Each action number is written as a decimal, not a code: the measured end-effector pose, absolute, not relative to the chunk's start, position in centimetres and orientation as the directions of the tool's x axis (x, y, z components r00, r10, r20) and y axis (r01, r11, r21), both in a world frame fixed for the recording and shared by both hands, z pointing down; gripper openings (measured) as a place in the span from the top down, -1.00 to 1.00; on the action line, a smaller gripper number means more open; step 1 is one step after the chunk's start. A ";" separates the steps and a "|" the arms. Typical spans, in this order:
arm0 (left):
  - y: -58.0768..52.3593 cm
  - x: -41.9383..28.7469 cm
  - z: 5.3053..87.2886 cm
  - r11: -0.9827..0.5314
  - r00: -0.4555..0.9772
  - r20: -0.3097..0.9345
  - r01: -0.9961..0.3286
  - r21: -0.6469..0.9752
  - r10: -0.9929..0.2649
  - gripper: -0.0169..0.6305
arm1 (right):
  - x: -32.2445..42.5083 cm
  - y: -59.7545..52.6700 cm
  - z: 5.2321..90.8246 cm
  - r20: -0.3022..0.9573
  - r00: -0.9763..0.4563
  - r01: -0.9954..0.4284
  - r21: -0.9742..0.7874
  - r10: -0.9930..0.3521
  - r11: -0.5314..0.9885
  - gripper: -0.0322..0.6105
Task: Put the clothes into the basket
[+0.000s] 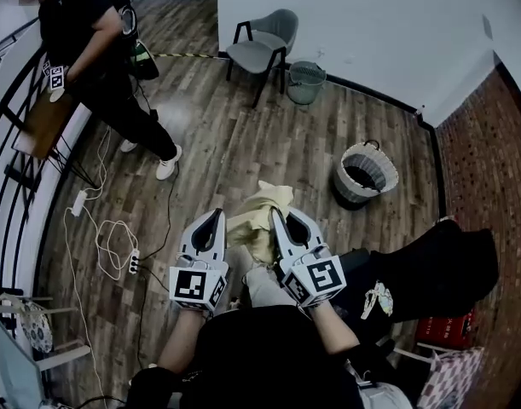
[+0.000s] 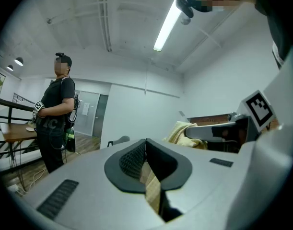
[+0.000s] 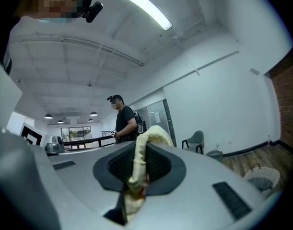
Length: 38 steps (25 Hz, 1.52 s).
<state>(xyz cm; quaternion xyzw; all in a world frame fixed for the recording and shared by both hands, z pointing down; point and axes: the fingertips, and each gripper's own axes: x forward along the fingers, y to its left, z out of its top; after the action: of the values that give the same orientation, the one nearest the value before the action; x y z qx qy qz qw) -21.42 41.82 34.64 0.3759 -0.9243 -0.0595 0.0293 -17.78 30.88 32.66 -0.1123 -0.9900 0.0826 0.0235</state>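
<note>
A pale yellow garment point(image 1: 264, 198) hangs bunched in front of me, above the wood floor. My right gripper point(image 1: 275, 215) is shut on it; in the right gripper view the yellow cloth point(image 3: 153, 134) is pinched between the dark pads and sticks out past the tips. My left gripper point(image 1: 216, 215) is held level just left of the cloth. Its pads point(image 2: 134, 158) meet with nothing between them, and the yellow garment point(image 2: 182, 131) shows off to its right. The woven basket point(image 1: 388, 174) stands on the floor ahead to the right, apart from both grippers, and also appears low right as the basket point(image 3: 263, 176).
Dark clothes point(image 1: 439, 267) lie heaped at my right. A grey chair point(image 1: 260, 49) and a mesh bin point(image 1: 305, 82) stand by the far wall. A person in black point(image 1: 98, 66) stands at the left near a railing, with cables point(image 1: 107, 237) on the floor.
</note>
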 end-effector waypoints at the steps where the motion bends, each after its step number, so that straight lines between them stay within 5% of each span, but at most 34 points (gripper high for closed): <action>1: 40.7 -22.6 34.7 0.706 -0.710 0.012 -0.697 0.127 -0.704 0.91 | -18.8 29.8 32.7 0.026 -0.975 0.212 -0.171 0.220 0.962 0.76; 16: 21.8 -32.5 32.5 0.549 -0.552 -0.008 -0.832 0.075 -0.834 0.91 | -27.4 12.6 30.6 -0.021 -0.999 0.048 -0.152 0.045 0.987 0.76; 38: -5.5 -38.8 32.9 -0.039 0.039 -0.006 -0.992 0.117 -0.999 0.91 | -28.3 -9.0 32.1 0.054 -0.827 -0.561 -0.150 -0.559 0.814 0.76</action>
<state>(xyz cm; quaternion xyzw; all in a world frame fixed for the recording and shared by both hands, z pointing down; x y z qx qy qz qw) -38.80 -5.53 32.86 0.7195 -0.6920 -0.0430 0.0400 -28.27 -9.04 32.06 0.2940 -0.9525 0.0799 0.0037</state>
